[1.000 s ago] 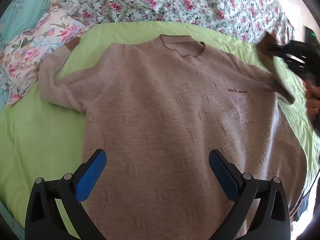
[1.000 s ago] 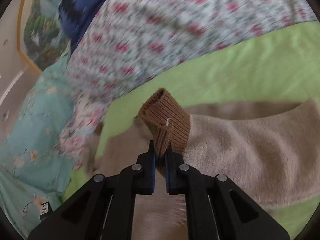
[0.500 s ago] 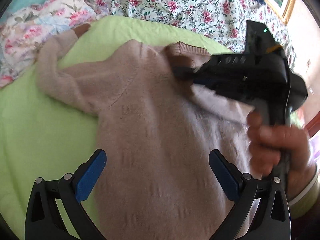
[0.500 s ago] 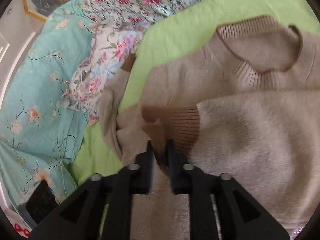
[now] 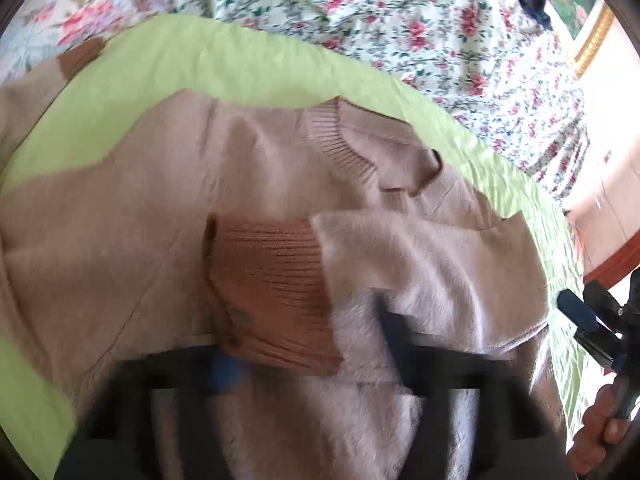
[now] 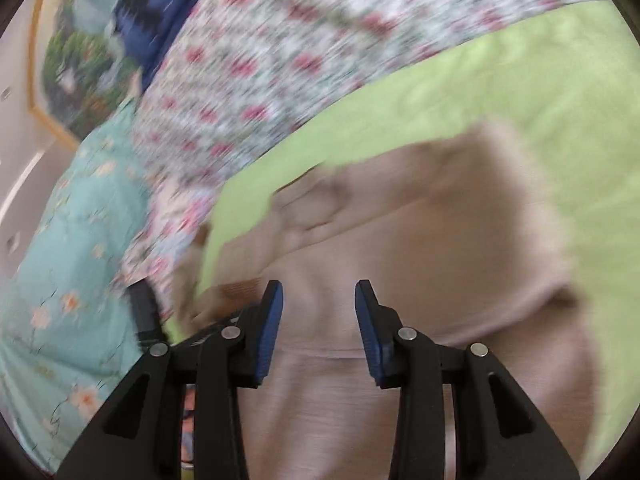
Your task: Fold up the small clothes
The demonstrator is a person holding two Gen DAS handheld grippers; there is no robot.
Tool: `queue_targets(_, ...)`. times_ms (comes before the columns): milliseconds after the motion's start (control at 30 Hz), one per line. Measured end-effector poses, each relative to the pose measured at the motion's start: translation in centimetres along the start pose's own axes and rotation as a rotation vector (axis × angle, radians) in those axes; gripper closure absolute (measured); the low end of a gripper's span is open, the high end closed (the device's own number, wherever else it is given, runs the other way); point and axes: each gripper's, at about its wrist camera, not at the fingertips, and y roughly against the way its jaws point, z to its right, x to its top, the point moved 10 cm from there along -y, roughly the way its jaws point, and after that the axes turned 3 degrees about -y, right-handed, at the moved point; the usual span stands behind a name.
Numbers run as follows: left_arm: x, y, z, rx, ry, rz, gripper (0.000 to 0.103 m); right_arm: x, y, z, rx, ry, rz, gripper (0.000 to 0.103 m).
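A beige fuzzy sweater lies flat on a lime-green sheet. One sleeve is folded across its chest, and that sleeve's brown ribbed cuff rests near the middle. My left gripper is blurred at the cuff's near edge. Its jaws are closing, with the cuff and sleeve end between them, and the pads still look apart. My right gripper hovers over the sweater body, jaws opening with nothing between them. The right gripper also shows at the right edge of the left wrist view, held by a hand. The other sleeve's cuff lies far left.
A rose-patterned quilt is bunched behind the sheet. Teal floral bedding lies to the left. A dark blue pillow and a framed picture are at the back.
The right gripper carried the cuff across the chest, let it go and drew back to the right. The left gripper moved in to the cuff and its jaws narrowed.
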Motion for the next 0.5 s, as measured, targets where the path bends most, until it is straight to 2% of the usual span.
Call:
queue_targets(33, 0.2, 0.1, 0.1, 0.015, -0.013, 0.008, 0.096, 0.5, 0.5, 0.7, -0.017, -0.010, 0.016, 0.064)
queue_targets(133, 1.3, 3.2, -0.1, 0.045, -0.039, 0.107, 0.097, 3.0, 2.8, 5.3, -0.125, -0.051, 0.069, 0.064)
queue_targets(200, 1.5, 5.4, -1.4, 0.099, -0.053, 0.180, 0.097, 4.0, 2.6, 7.2, -0.162, -0.075, 0.065, 0.060)
queue_targets(233, 1.4, 5.7, -2.3, 0.114, -0.052, 0.187, 0.097, 4.3, 2.0, 7.8, -0.180, -0.084, 0.053, 0.058)
queue_targets(333, 0.3, 4.3, -3.7, 0.102, -0.031, 0.123, 0.097, 5.1, -0.9, 9.0, -0.201, -0.085, -0.005, 0.052)
queue_targets(400, -0.1, 4.2, -3.6, 0.104, -0.033, 0.122, 0.097, 5.1, -3.6, 9.3, -0.219, -0.059, -0.069, 0.044)
queue_targets(500, -0.5, 4.1, -3.1, 0.100, -0.044, 0.123, 0.096, 4.4, -7.3, 9.5, -0.261, -0.019, -0.159, 0.042)
